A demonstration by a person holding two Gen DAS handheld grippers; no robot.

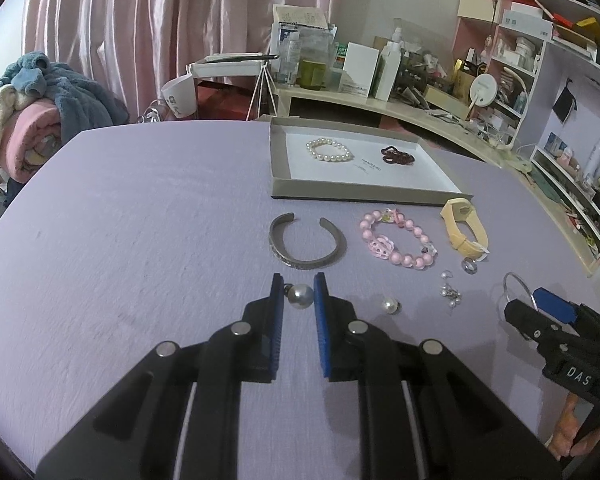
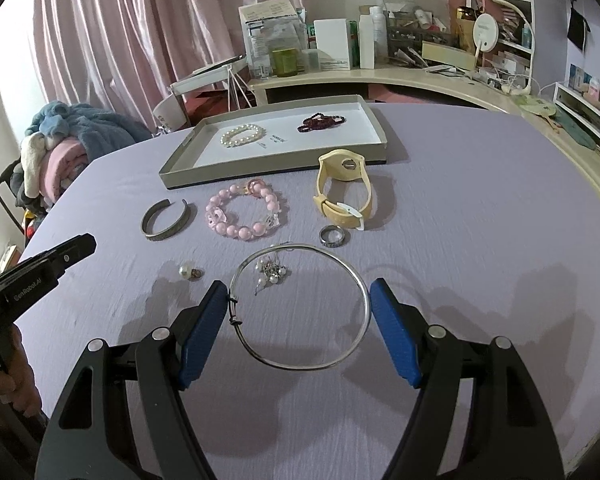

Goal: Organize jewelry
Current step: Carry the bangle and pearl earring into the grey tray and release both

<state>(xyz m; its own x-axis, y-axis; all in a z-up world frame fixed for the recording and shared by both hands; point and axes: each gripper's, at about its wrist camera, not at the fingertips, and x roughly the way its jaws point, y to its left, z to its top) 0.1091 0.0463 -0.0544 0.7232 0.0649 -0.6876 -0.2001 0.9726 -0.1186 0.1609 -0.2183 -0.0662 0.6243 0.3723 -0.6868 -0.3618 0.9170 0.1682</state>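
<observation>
The left gripper [image 1: 297,294] pinches a pearl earring [image 1: 300,296] between nearly shut pads, apparently to carry it to the tray [image 1: 279,160], which already holds a pearl bracelet [image 1: 329,150] and a dark beaded bracelet [image 1: 396,155]. The right gripper [image 2: 298,304] holds a thin silver bangle [image 2: 300,306] by its sides, jaws wide. A metal cuff [image 1: 306,242] lies between the left gripper and tray; the second pearl earring [image 1: 391,305], pink beaded bracelet [image 1: 398,240], yellow watch [image 1: 464,226] and ring [image 2: 332,237] wait on the lilac tabletop [image 1: 160,220].
</observation>
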